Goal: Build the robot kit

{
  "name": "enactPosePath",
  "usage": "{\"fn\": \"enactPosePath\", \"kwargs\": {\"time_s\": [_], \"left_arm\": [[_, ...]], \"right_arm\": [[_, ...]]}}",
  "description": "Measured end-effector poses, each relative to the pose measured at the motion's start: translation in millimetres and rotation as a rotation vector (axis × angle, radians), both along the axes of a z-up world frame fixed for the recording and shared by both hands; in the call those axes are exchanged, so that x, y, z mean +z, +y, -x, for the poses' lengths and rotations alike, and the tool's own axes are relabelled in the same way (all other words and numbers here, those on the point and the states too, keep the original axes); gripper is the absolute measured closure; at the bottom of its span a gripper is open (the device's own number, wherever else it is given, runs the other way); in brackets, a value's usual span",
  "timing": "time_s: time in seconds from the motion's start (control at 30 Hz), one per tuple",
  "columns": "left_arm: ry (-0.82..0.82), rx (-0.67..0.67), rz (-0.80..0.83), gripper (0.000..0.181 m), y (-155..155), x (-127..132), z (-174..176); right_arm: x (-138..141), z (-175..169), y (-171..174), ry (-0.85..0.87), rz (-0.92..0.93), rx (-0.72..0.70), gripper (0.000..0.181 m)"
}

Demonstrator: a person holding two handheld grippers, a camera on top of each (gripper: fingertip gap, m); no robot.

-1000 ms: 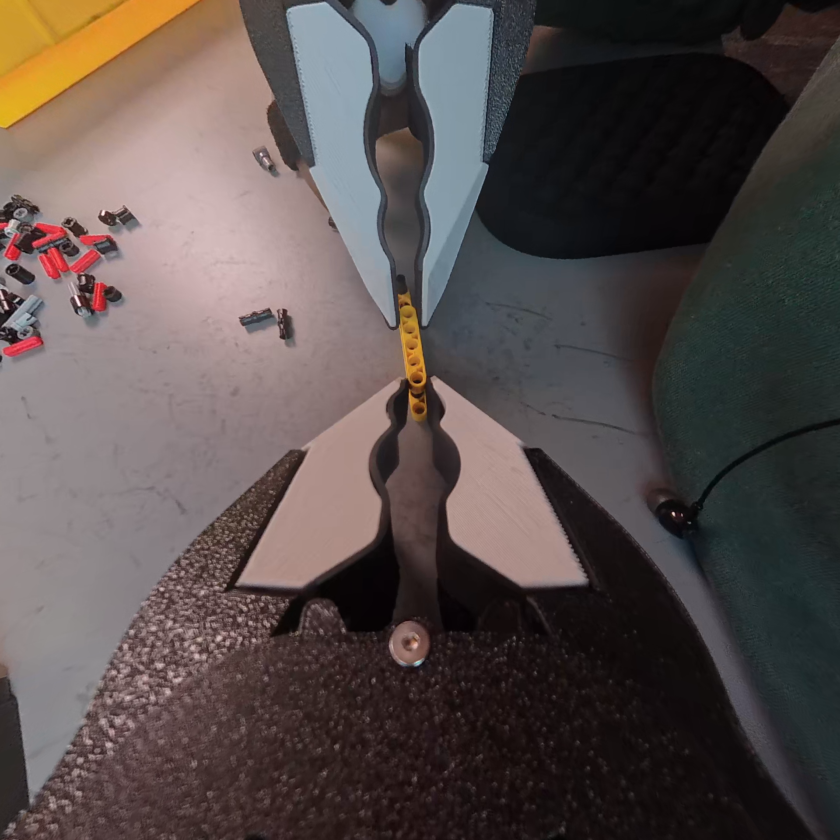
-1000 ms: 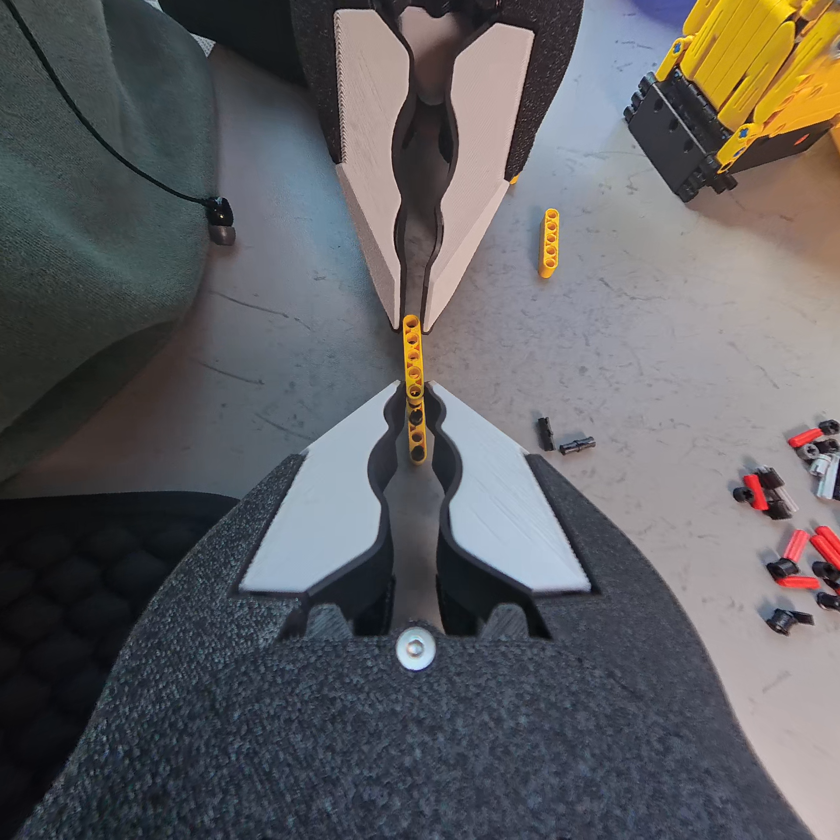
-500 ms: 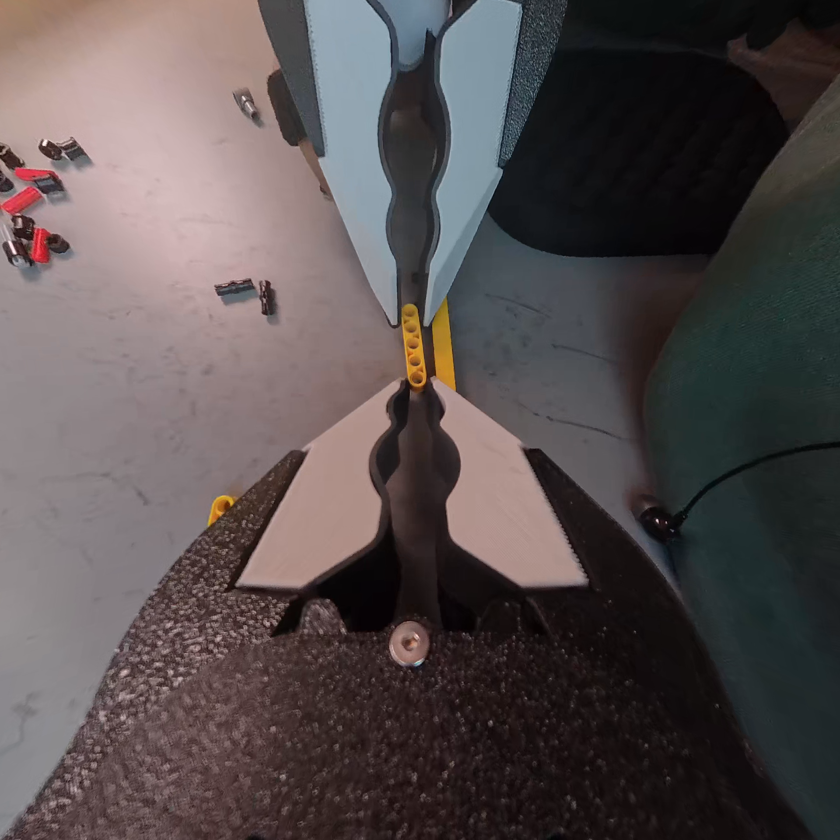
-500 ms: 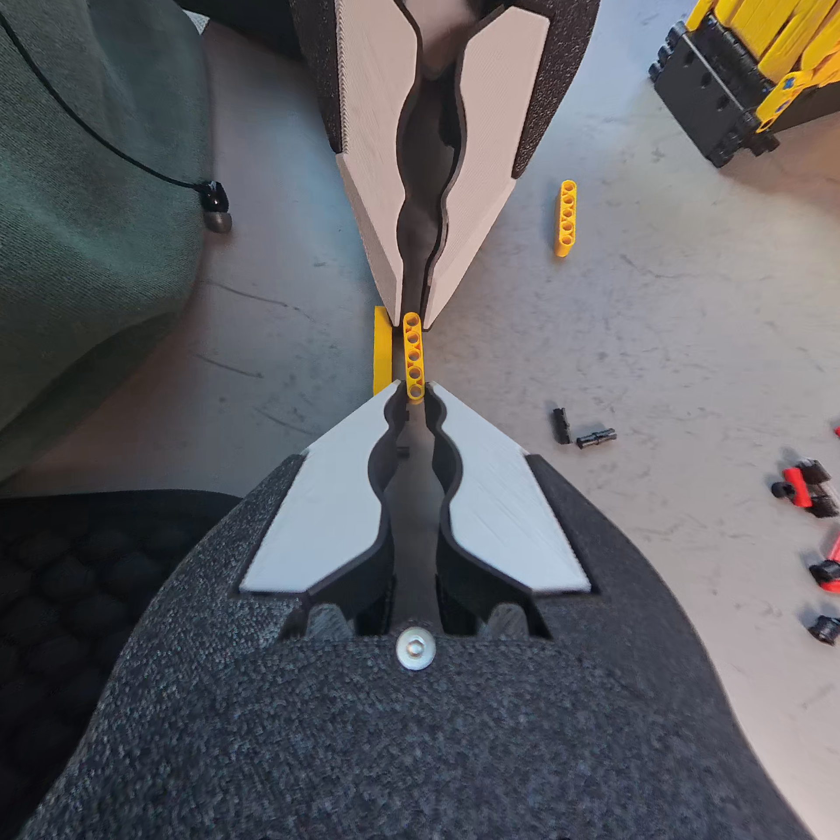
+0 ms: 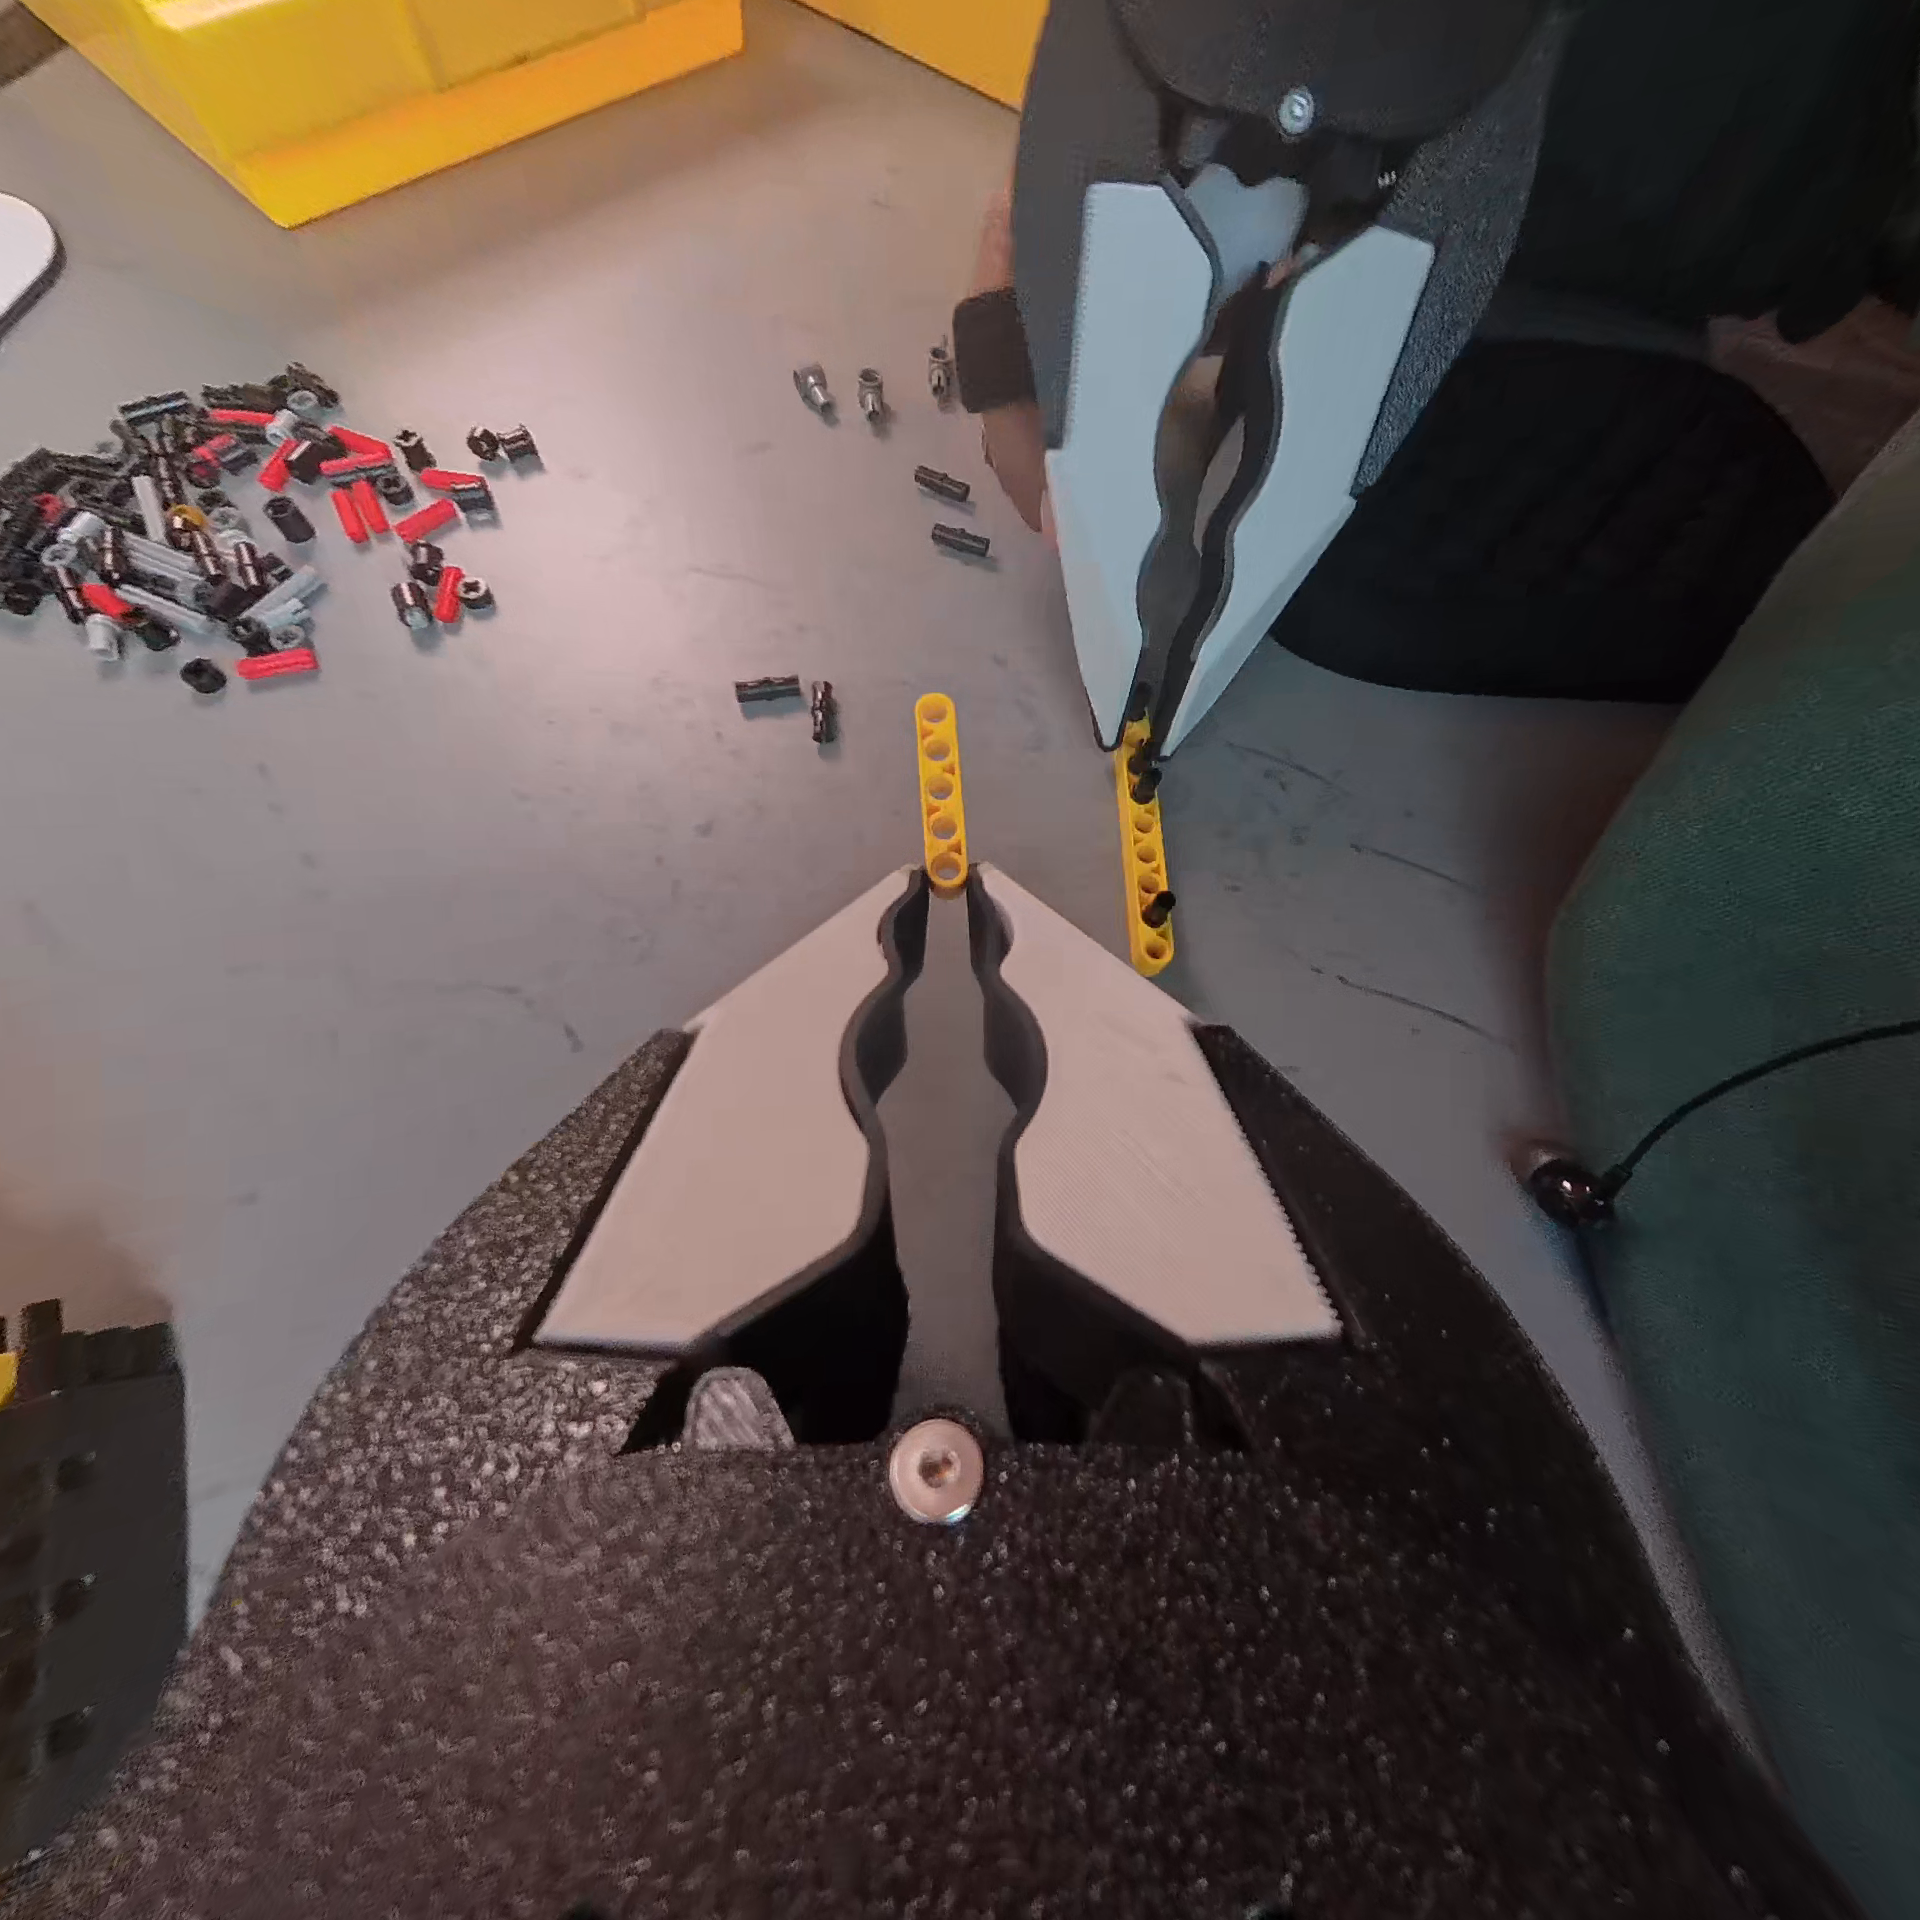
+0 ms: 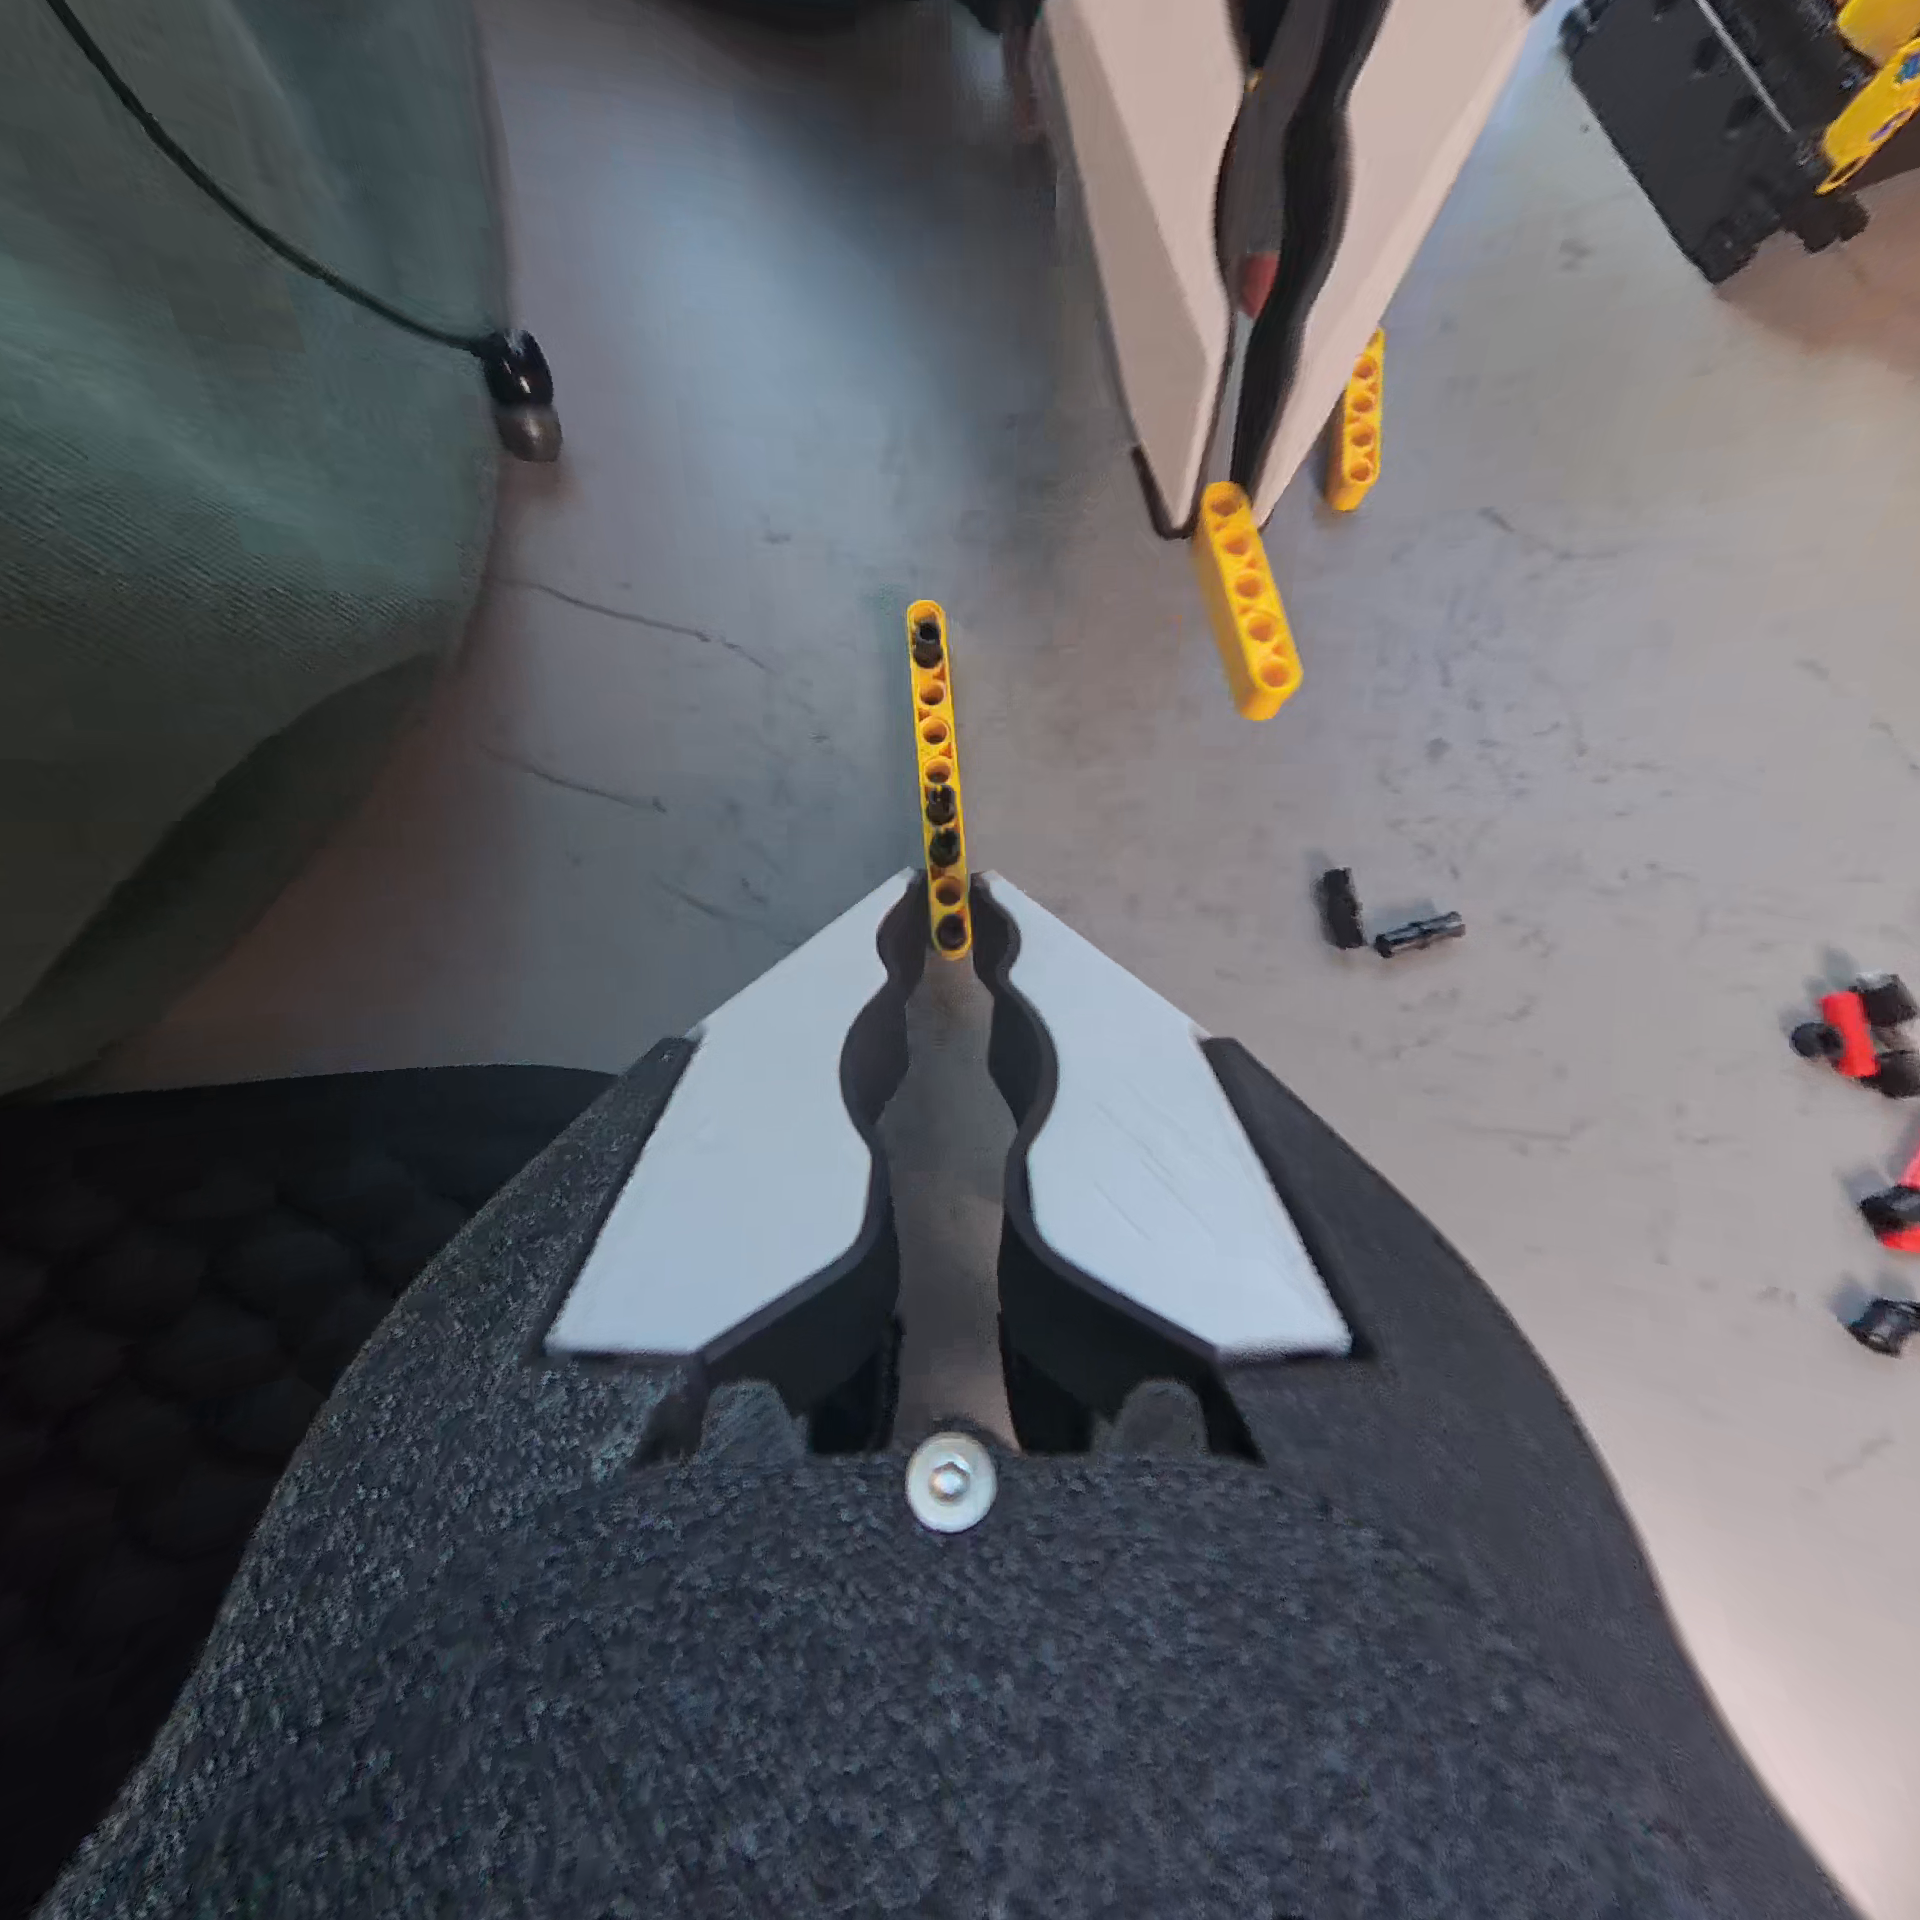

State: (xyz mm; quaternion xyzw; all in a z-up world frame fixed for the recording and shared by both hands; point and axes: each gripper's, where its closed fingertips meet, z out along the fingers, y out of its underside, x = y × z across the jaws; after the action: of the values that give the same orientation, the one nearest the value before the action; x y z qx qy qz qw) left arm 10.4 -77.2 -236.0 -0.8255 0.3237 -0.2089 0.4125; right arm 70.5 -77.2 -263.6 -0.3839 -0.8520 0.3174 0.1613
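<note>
A short yellow five-hole plastic beam (image 5: 940, 792) is pinched endwise in the left claw (image 5: 945, 883); just beside it, roughly parallel, a longer yellow pin-studded beam (image 6: 938, 774) is pinched by the right claw (image 6: 948, 914), above the grey table (image 5: 520, 935).

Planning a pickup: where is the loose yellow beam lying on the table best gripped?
Probably mid-length on the loose yellow beam, jaws across its two long sides, coming from above: it seems to lie flat, holes up, leaving those sides free.

The right gripper (image 6: 945, 883) is pinching a long yellow holed beam (image 6: 938, 769) with black pins, while the left gripper (image 6: 1221, 504) is gripping a shorter yellow beam (image 6: 1252, 613) nearby.
</note>
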Motion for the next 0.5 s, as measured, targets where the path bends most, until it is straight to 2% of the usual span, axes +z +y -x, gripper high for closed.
{"fn": "enactPosePath", "kwargs": {"time_s": [0.1,0.2,0.33,0.5], "left_arm": [[0.003,0.016,-0.017,0.174,0,2,3],[-0.009,0.007,-0.018,0.174,-1,4,2],[-0.029,-0.053,-0.014,0.174,-8,7,-8],[-0.002,-0.141,-0.003,0.174,-21,2,-22]], "right_arm": [[-1,0,-1,0.128,-0.205,0.02,0.174],[0,-4,-5,0.191,-0.296,0.009,0.174],[0,-6,0,0.17,-0.254,-0.062,0.174],[-2,-4,2,0.068,-0.101,-0.12,0.172]]}}
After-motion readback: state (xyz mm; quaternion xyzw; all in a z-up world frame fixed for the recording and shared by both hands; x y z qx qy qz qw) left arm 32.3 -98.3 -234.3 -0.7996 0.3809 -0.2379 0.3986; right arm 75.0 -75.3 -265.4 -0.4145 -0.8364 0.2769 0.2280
